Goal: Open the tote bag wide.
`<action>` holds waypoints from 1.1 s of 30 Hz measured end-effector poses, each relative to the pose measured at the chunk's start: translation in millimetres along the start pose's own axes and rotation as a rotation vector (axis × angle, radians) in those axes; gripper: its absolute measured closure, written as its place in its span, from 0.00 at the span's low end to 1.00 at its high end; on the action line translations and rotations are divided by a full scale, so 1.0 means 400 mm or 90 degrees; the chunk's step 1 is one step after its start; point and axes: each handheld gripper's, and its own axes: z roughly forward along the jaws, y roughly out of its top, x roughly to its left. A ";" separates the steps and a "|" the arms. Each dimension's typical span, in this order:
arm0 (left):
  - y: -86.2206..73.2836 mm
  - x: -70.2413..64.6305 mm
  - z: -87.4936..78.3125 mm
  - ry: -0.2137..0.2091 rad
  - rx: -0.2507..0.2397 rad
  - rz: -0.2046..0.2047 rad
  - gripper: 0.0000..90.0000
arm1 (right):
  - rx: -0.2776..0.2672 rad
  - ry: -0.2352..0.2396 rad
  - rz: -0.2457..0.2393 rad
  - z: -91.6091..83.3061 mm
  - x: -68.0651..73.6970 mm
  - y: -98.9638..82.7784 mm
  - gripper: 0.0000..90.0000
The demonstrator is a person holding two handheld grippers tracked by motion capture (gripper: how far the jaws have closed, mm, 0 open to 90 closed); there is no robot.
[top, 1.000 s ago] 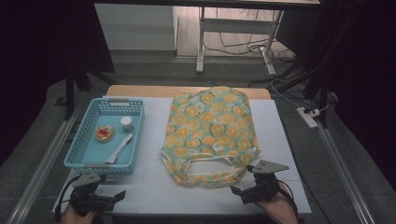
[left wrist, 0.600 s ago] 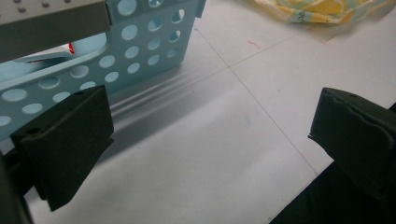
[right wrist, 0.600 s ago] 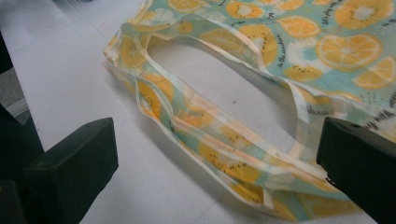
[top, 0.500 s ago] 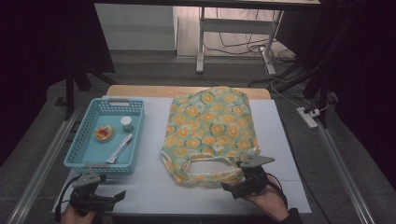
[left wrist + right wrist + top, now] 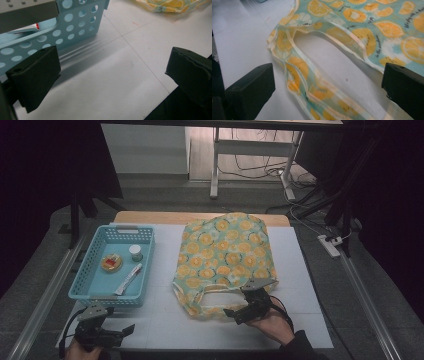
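The left gripper (image 5: 107,332), at seven o'clock on the table (image 5: 165,315), has its jaws spread wide over bare surface just beside the blue basket (image 5: 80,285). The bag (image 5: 225,255) lies flat at centre, long axis running six to twelve, handle loop (image 5: 207,309) at six. The right gripper (image 5: 243,312), at five o'clock, jaws also wide apart and gripping nothing, straddles that loop. To do this well, I would lower one jaw under the upper strap only, then close, so the mouth opens.
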 end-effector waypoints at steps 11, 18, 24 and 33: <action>0.000 0.000 0.000 -0.001 -0.001 0.001 0.00 | 0.014 0.033 -0.024 0.072 0.030 0.046 0.06; 0.000 -0.001 0.000 -0.002 -0.002 0.001 0.00 | 0.018 0.054 -0.047 0.108 0.060 0.084 0.17; -0.001 -0.001 -0.001 -0.005 -0.001 0.003 0.00 | 0.037 0.066 -0.053 0.139 0.080 0.105 0.25; -0.001 -0.003 -0.001 -0.005 0.001 0.007 0.00 | 0.096 0.084 -0.077 0.186 0.104 0.078 0.45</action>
